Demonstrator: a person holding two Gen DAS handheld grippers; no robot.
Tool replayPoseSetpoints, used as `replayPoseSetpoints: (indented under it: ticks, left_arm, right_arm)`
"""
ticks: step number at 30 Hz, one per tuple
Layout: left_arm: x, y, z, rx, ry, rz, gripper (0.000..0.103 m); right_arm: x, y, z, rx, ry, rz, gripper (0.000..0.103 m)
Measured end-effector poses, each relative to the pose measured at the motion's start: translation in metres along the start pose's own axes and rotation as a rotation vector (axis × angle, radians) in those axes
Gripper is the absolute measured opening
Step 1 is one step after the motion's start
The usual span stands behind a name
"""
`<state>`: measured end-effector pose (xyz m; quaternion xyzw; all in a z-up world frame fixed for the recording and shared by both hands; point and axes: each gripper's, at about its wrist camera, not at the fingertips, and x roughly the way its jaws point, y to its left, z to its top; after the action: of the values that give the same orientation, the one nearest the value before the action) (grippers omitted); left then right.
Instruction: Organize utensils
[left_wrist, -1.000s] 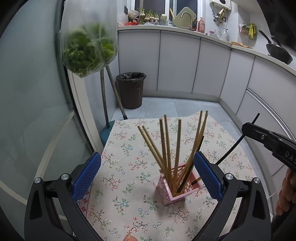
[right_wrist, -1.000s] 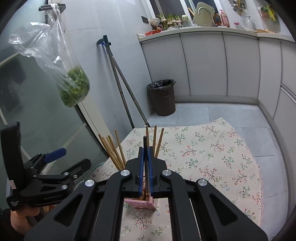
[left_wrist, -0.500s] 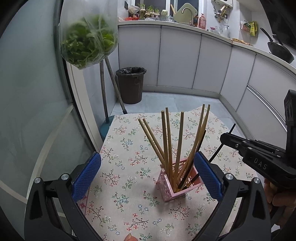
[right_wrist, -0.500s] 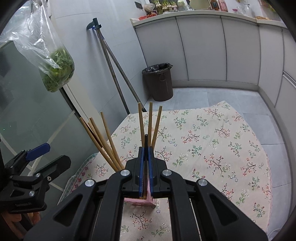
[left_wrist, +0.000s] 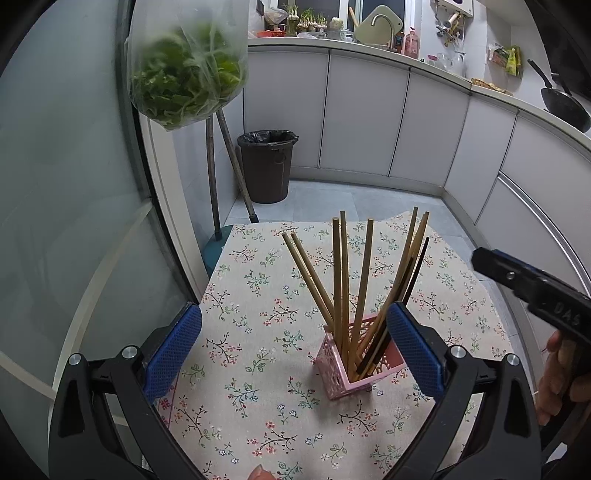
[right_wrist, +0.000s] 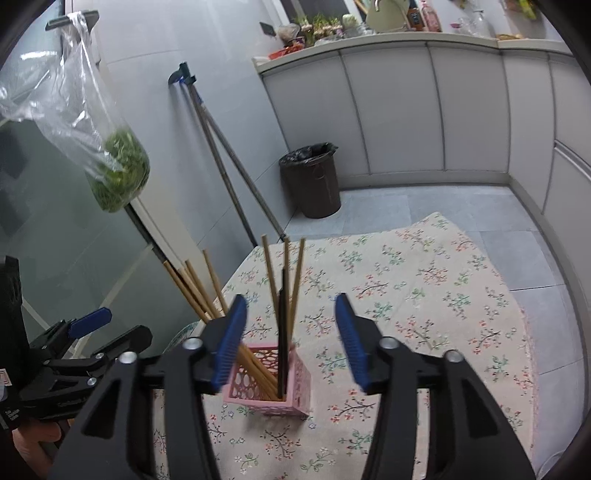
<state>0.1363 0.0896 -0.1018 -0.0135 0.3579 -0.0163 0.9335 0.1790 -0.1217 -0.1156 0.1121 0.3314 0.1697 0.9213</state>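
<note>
Right gripper (right_wrist: 291, 341) jaws opening, black chopstick (right_wrist: 282, 332) loose between, in pink holder (right_wrist: 267, 384). Left gripper (left_wrist: 295, 347) jaws wide, empty. Chopstick judged light, stiff, slippery; grip upper shaft.

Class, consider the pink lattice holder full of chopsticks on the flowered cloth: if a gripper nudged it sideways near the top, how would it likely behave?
The pink holder would probably tip rather than slide: it is narrow, and the chopsticks rise far above its rim. Its openwork walls suggest light plastic, so little weight anchors it. The flowered cloth may also bunch under it.
</note>
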Motion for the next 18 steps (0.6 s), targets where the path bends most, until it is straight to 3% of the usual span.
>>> replayPoseSetpoints:
  ticks: [9,18]
  left_arm:
    - [-0.015,-0.015,0.001,0.023,-0.029,0.012,0.096]
    - [-0.050,-0.042,0.006,0.019,-0.080,-0.019,0.096]
  right_arm:
    - [-0.042,-0.022,0.006,0.001,-0.068,-0.105,0.094]
    - [-0.088,-0.049,0.011,0.001,-0.073,-0.294,0.097]
